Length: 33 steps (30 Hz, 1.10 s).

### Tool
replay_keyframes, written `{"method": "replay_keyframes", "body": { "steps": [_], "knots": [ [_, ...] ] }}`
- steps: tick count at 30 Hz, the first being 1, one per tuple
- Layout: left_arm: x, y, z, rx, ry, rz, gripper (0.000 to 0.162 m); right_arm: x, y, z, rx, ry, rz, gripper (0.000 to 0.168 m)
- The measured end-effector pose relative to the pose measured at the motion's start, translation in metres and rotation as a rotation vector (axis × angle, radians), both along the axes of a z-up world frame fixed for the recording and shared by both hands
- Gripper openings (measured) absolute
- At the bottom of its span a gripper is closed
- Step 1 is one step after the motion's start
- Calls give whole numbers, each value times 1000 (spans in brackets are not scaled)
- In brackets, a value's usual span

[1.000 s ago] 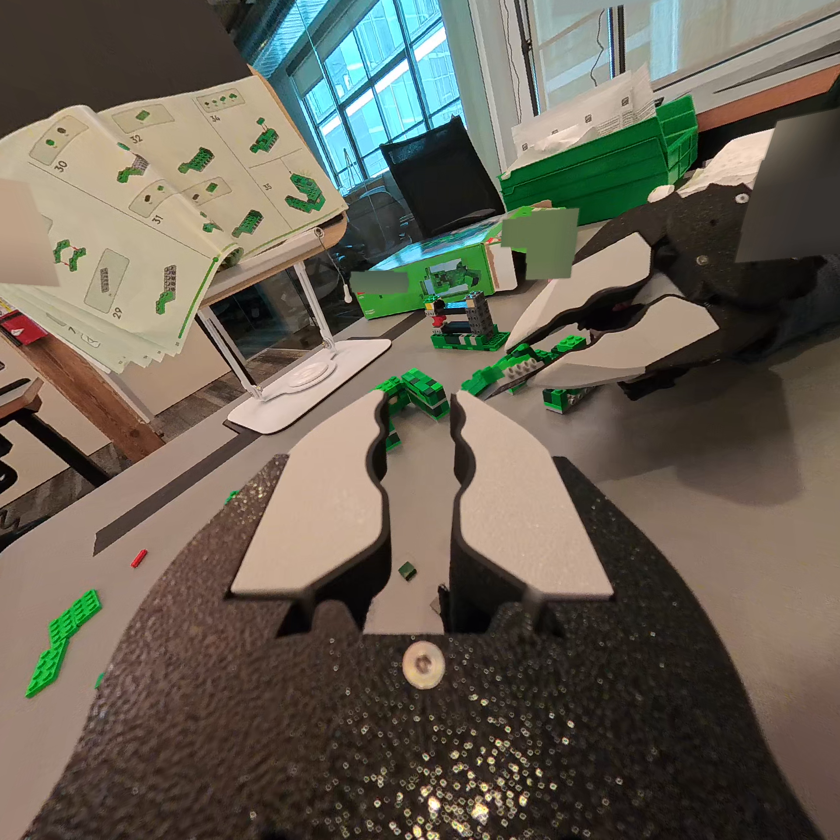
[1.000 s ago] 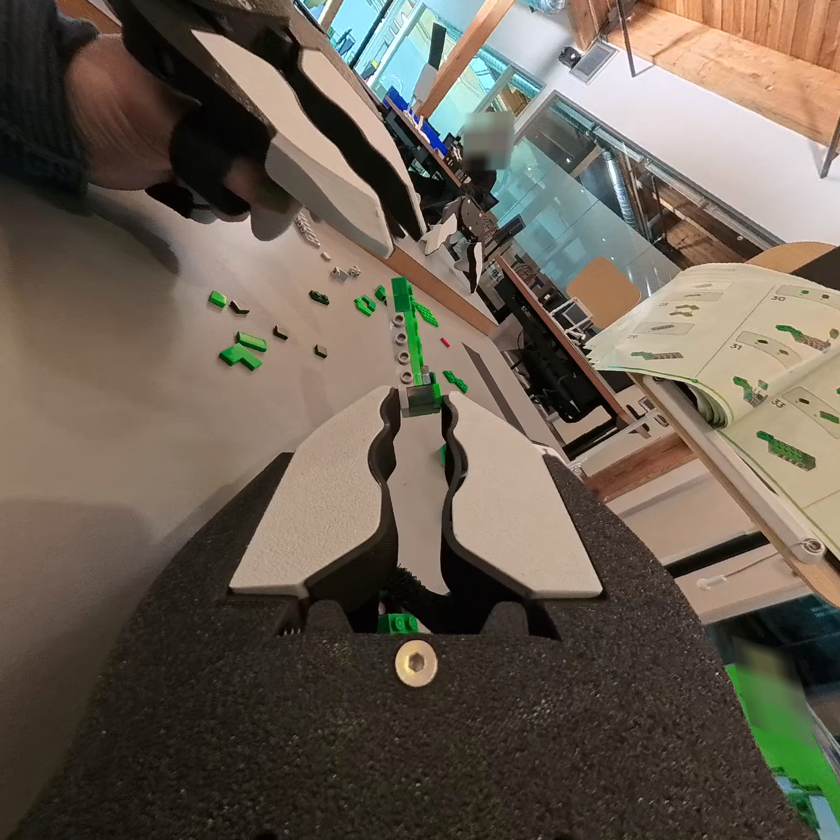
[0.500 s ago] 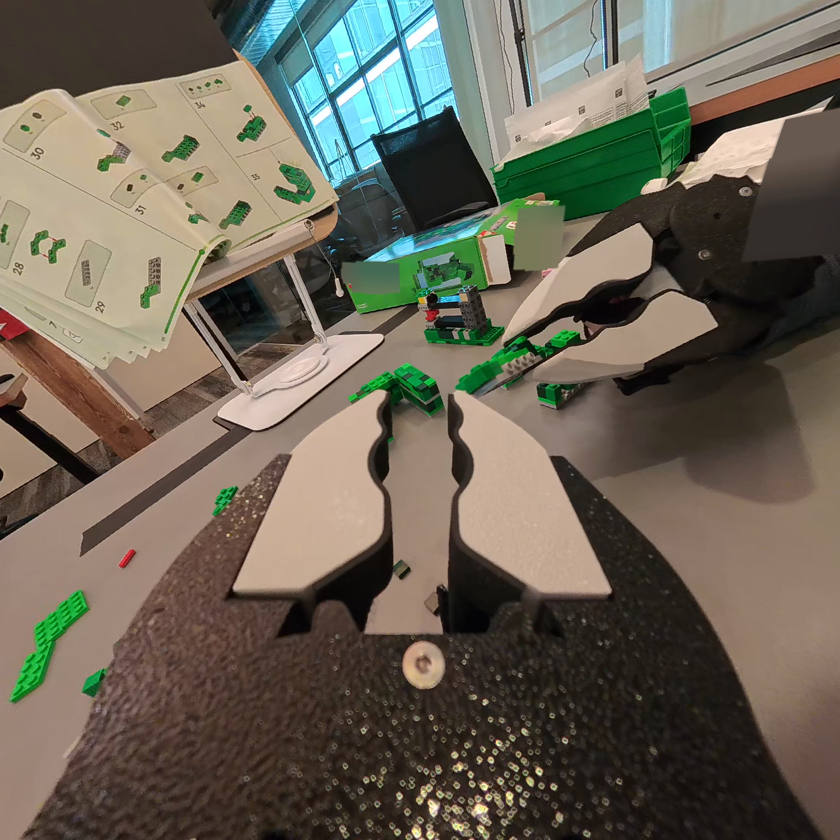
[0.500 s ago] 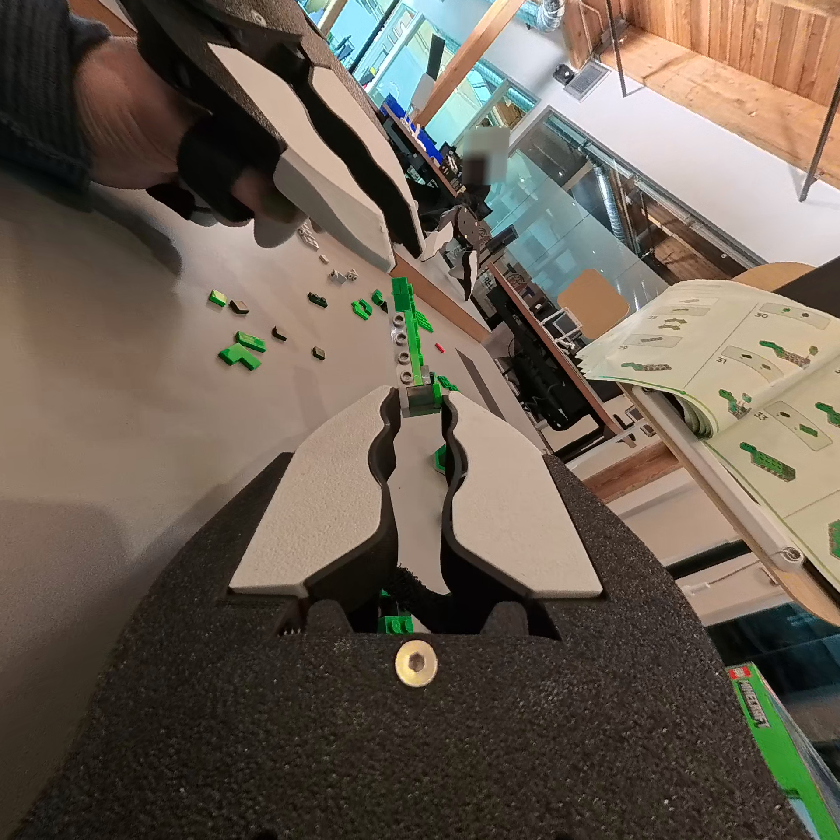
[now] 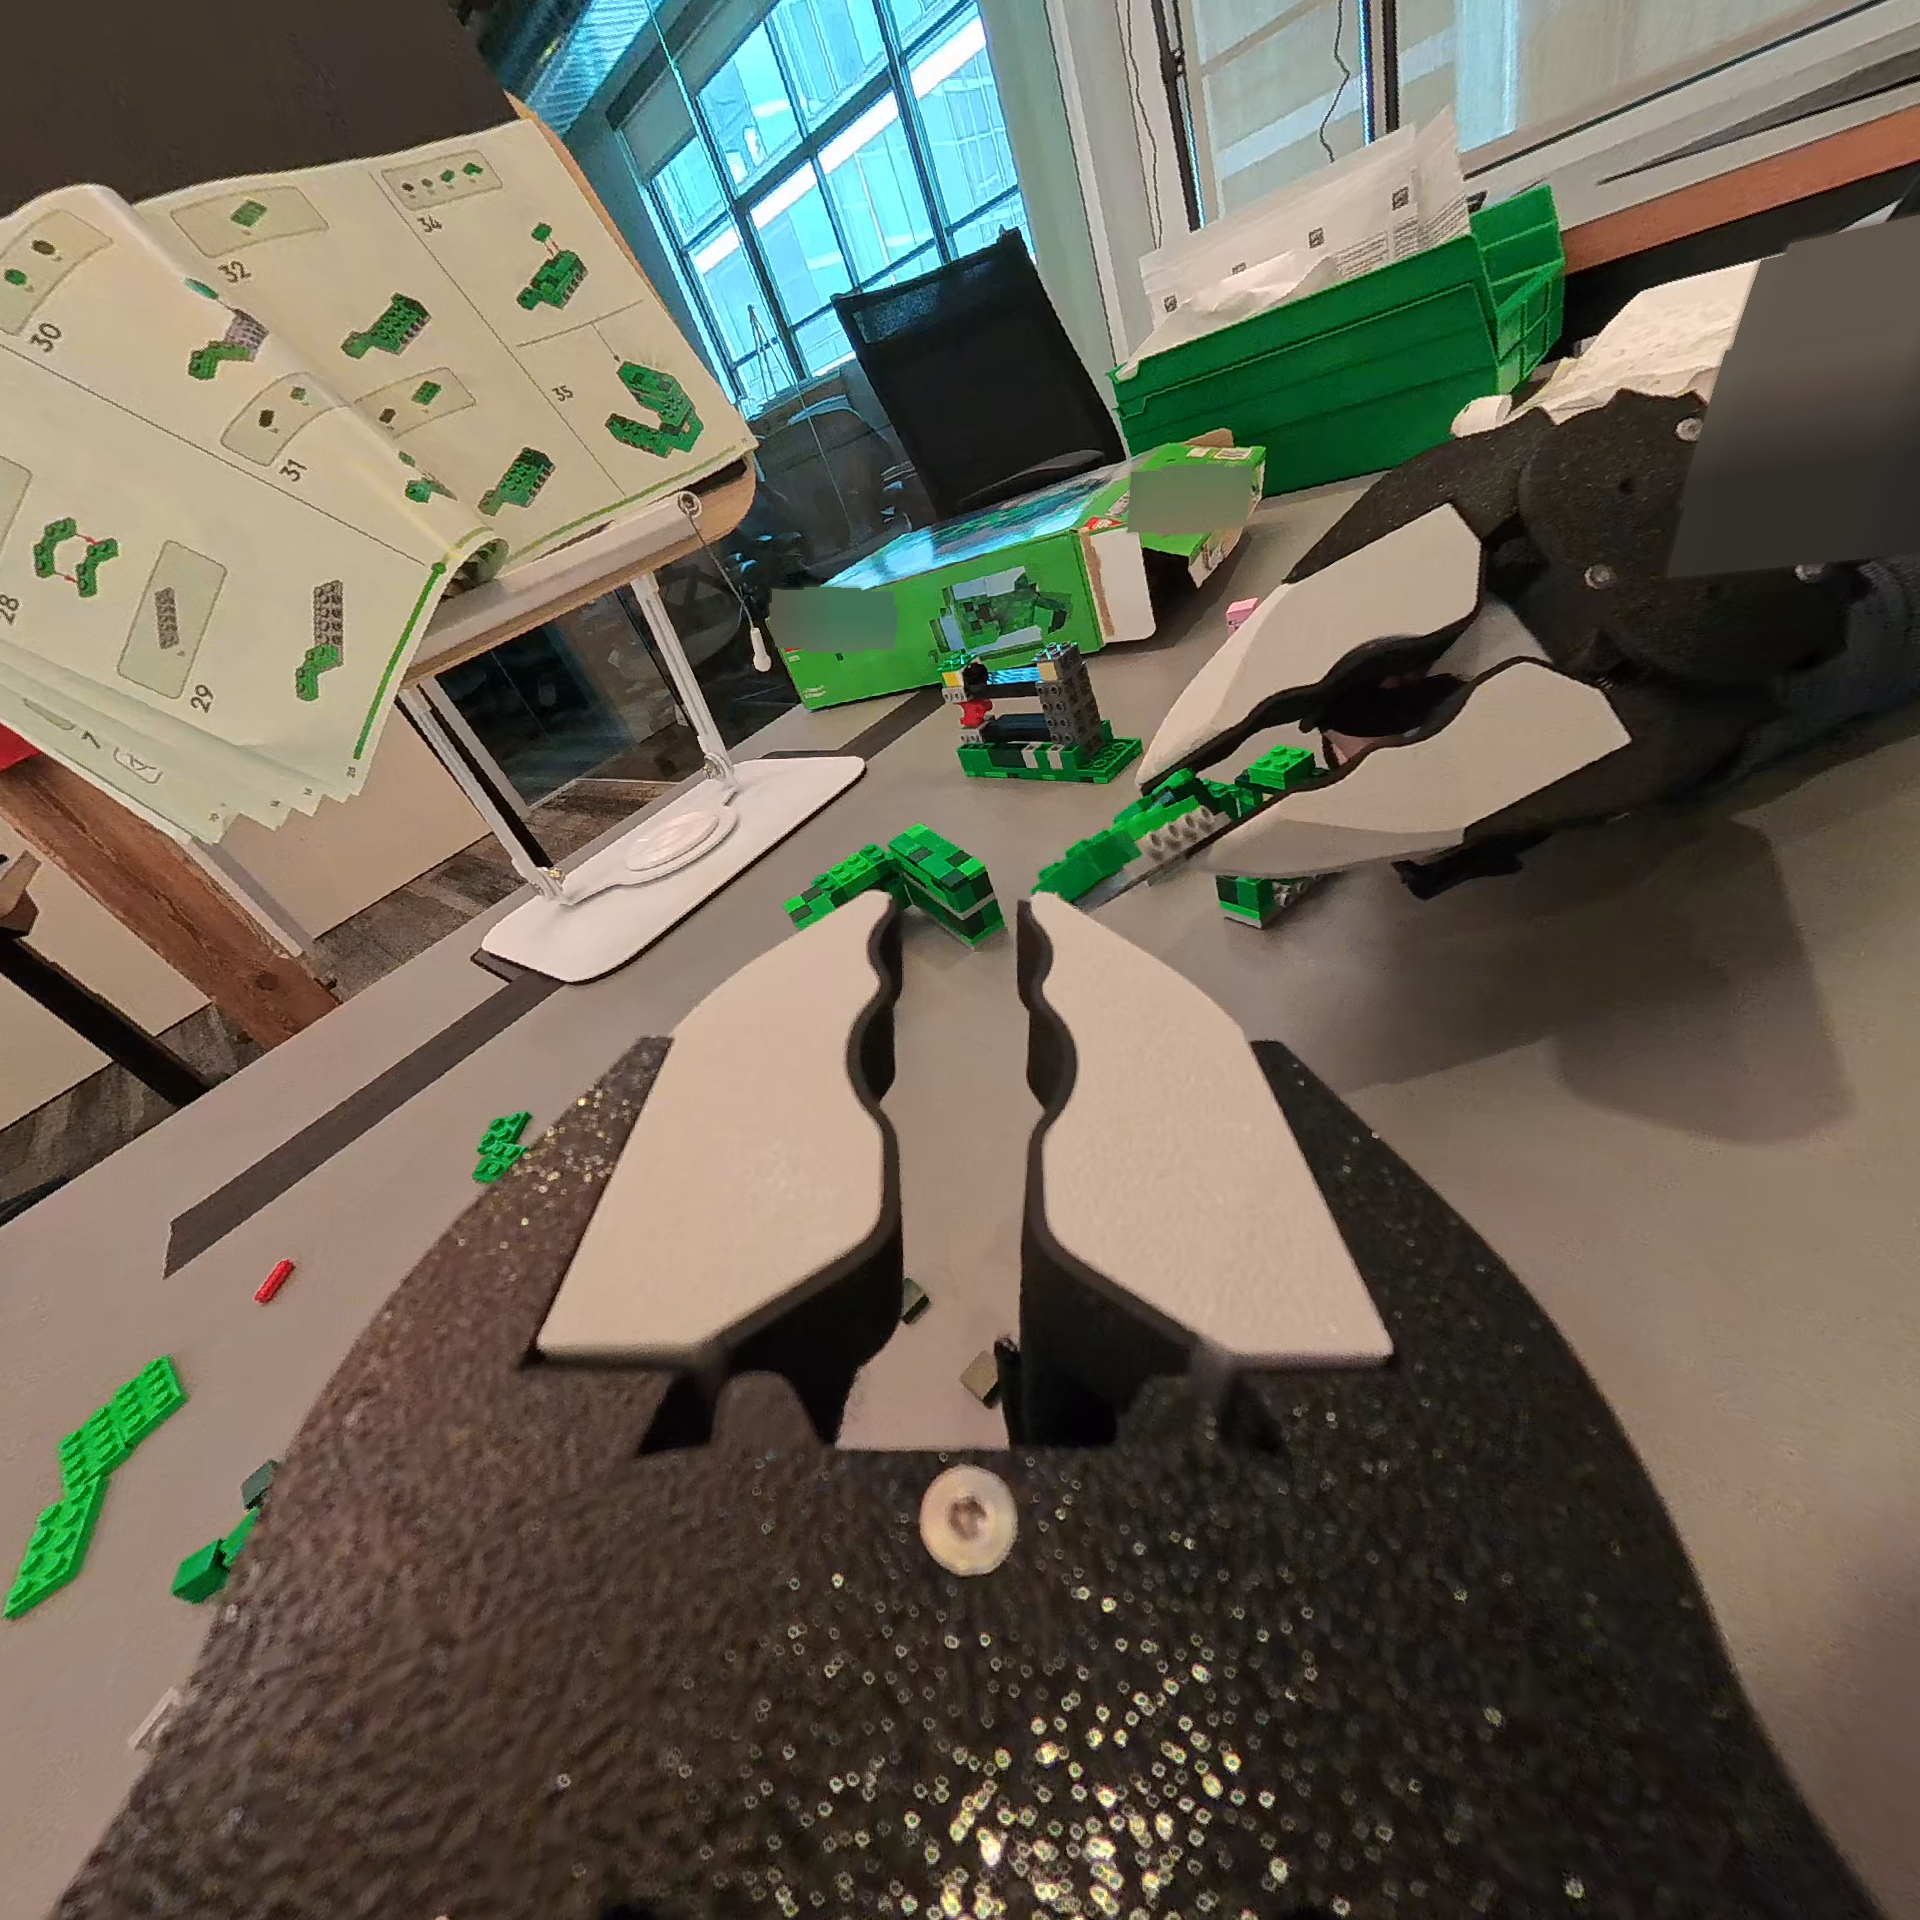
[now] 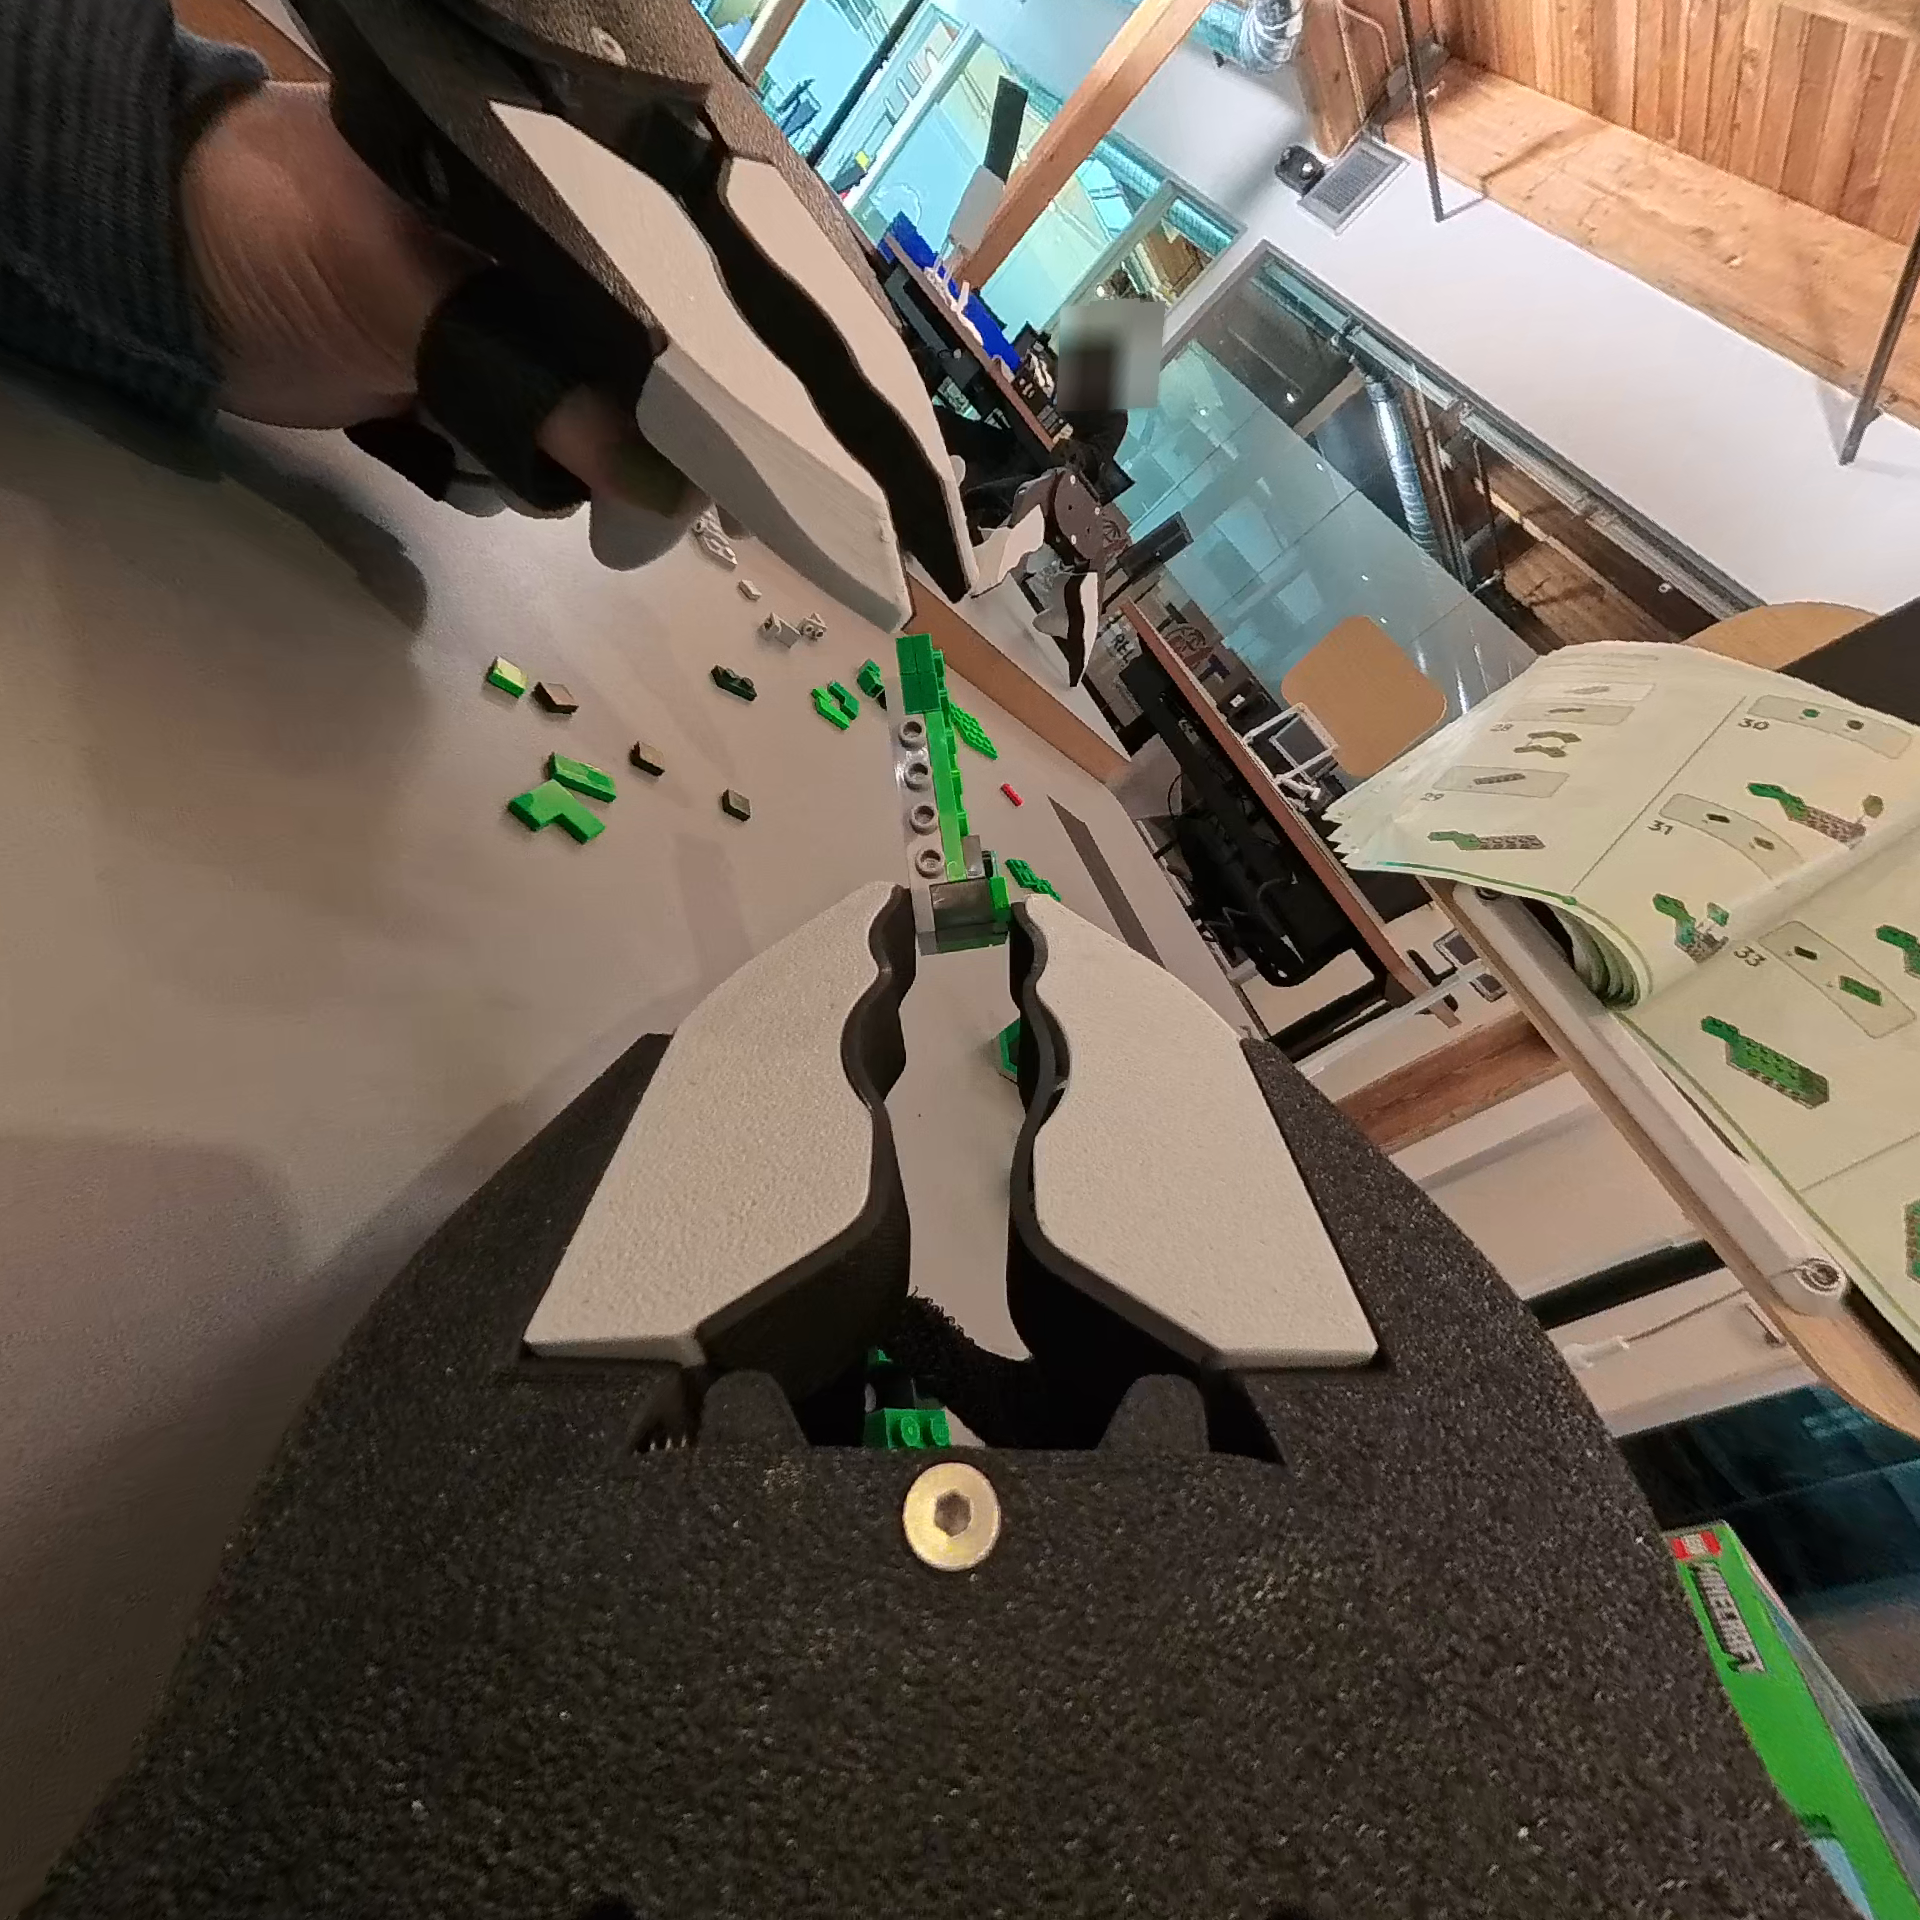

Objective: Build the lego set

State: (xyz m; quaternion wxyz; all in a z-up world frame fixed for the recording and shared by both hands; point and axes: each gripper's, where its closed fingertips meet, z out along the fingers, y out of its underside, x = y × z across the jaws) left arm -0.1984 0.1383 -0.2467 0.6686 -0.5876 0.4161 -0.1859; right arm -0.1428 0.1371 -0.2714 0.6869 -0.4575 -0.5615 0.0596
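- Left wrist view, far left: we see loose green plates (image 5: 88,1465) and a small red piece (image 5: 273,1280) unused on the grey worktop (image 5: 1558,1195), so we judge that much of the build is left.
- Above them the instruction booklet (image 5: 312,416) stands open on its white stand (image 5: 665,862), at steps somewhere in the middle of the book.
- In the middle, the left gripper (image 5: 956,914) hovers over the worktop with its jaws a little apart and nothing between them. A small green sub-assembly (image 5: 925,878) lies just beyond the tips, not touched.
- Farther back a small finished model on a green base (image 5: 1039,727) stands before the green set box (image 5: 966,613); this part seems done.
- To the right, the right gripper (image 5: 1195,821) holds a long green and grey assembly (image 5: 1132,842) low over the worktop.
- Right wrist view: the jaws of the right gripper (image 6: 961,914) are closed on the near end of the long green and grey assembly (image 6: 935,790), which sticks out forward past the tips.
- We judge that the held assembly must next be joined with other parts; many small pieces (image 6: 561,800) wait on the worktop.
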Motion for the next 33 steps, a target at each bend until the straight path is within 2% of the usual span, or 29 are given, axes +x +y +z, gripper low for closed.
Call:
{"method": "replay_keyframes", "body": {
  "steps": [9,17,21,24,27,33],
  "knots": [
    [-6,3,3,-8,-21,31,20,2,1,3,9,8,-13,16],
    [-100,49,4,-213,-187,479,22,1,-1,3,30,0,-12,16],
    [-148,87,-5,-334,-20,655,23,0,-3,4,29,3,0,16],
    [-167,127,-16,-471,44,665,28,1,-2,4,20,9,-2,17],
    [-185,166,-41,-640,117,701,37,2,-1,5,16,16,-4,16],
    [-205,204,-72,-774,219,745,36,2,-2,7,24,17,8,16]
  ]
}}
